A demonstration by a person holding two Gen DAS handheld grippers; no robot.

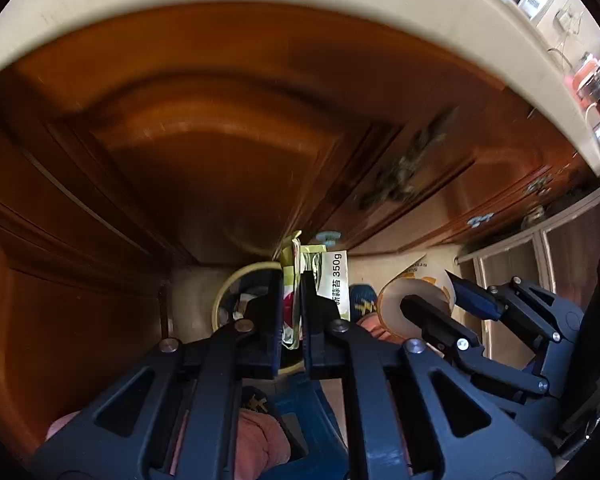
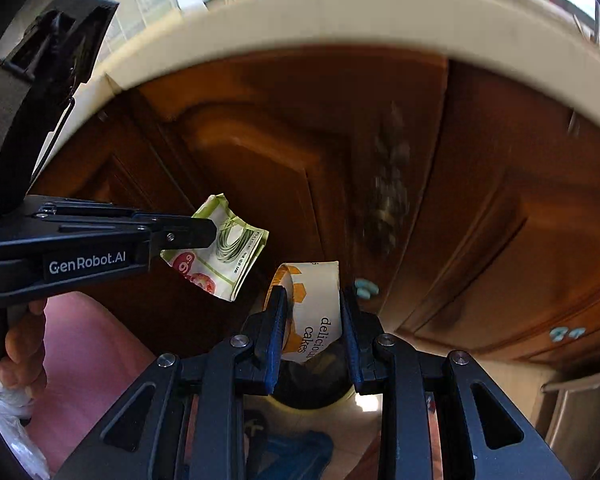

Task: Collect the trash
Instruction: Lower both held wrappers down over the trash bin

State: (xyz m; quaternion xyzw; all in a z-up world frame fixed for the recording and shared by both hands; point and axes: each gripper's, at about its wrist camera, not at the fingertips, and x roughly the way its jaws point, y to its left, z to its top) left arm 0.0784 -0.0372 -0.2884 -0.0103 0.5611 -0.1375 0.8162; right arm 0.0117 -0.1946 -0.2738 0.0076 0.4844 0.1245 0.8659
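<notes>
My left gripper (image 1: 291, 280) is shut on a folded green and white food wrapper (image 1: 332, 276) and holds it above a round bin (image 1: 224, 292) on the floor. The same wrapper (image 2: 220, 248) and left gripper (image 2: 208, 232) show in the right wrist view. My right gripper (image 2: 312, 300) is shut on a white and orange cake carton (image 2: 314, 296) marked "delicious cakes", held over the dark bin opening (image 2: 312, 384). In the left wrist view the right gripper (image 1: 432, 292) holds that carton (image 1: 412, 296) to the right of the wrapper.
Brown wooden cabinet doors (image 1: 204, 152) stand close ahead under a cream countertop edge (image 2: 340, 12). A metal-framed unit (image 1: 540, 248) stands at the right. Slippered feet (image 1: 360, 304) and a blue stool (image 2: 296, 452) are on the floor by the bin.
</notes>
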